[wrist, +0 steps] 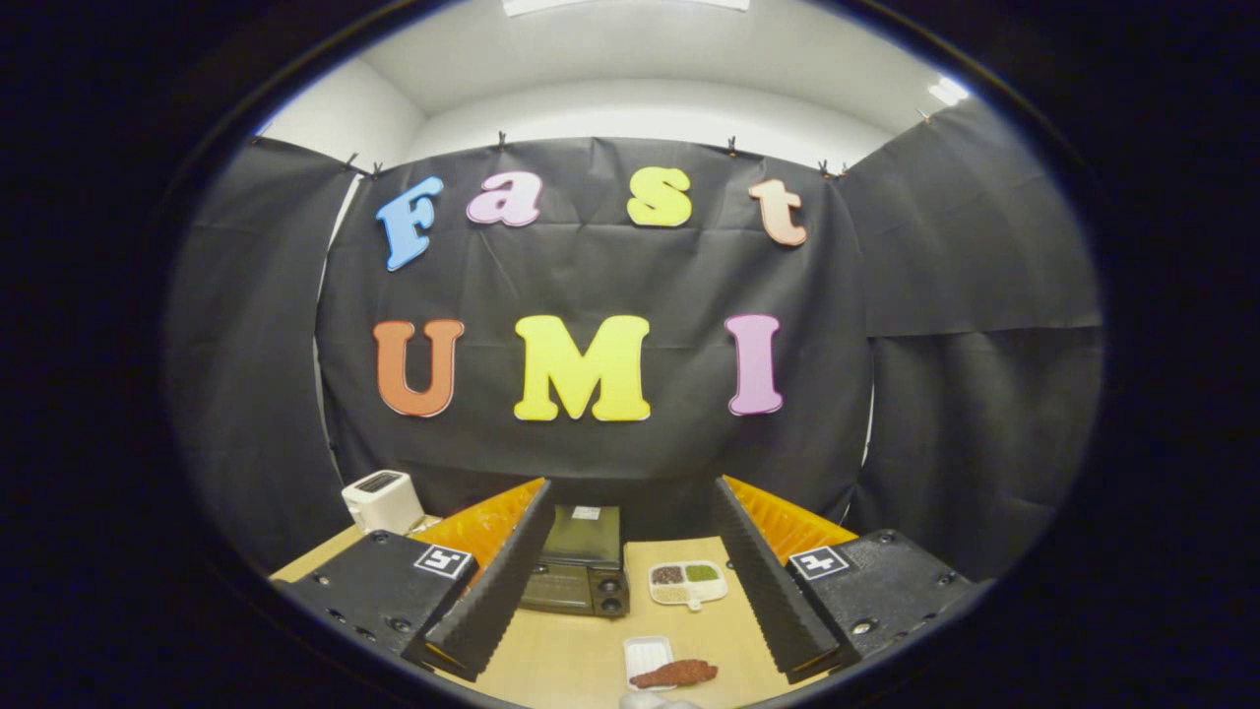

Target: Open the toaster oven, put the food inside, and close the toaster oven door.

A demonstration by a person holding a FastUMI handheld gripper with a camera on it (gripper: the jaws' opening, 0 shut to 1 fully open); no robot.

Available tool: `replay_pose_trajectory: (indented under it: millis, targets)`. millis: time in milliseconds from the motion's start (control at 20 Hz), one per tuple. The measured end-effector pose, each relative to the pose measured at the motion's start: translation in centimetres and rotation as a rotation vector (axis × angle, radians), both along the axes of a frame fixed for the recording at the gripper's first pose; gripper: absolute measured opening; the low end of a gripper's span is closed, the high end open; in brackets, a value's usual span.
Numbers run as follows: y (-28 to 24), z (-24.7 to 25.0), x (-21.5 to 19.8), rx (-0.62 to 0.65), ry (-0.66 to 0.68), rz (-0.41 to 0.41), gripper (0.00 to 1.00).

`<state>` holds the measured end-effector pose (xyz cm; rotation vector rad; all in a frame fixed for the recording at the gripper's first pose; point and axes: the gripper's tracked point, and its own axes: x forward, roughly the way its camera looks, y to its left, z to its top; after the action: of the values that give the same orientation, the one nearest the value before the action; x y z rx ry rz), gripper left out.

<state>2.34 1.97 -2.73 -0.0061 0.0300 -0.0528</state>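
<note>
Gripper view. The hand-held gripper [630, 581] is held above a wooden tabletop [581, 660] with its two fingers [492, 581] spread wide apart and nothing between the pads. A dark toaster oven [579, 561] stands on the tabletop beyond the fingers, close to the left finger, which partly hides its left side; its door appears closed, with two round knobs at the right of its front panel. To the right of the toaster oven, between the fingers, lies a white divided dish [688, 583] with three compartments holding brownish, green and pale contents. Nearer the camera, between the finger bases, a reddish-brown piece of food [675, 674] lies on the tabletop touching or just beside a small white tray [647, 654]; which of the two cannot be told. A white toaster [383, 500] stands at the far left corner of the tabletop, outside the left finger.
</note>
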Motion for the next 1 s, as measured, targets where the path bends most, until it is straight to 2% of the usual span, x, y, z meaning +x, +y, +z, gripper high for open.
replay_pose_trajectory:
  millis: [250,400,750,1000]
  targets:
    - [4.2,-2.5,3.8,0.032,0.013,0.023,1.0]
    - [6.6,-4.5,6.7,0.01,0.014,0.027,1.0]
    - [13.3,-11.6,13.0,-0.012,0.074,0.073,1.0]
    - [15.8,-17.2,17.2,-0.01,0.126,0.048,1.0]
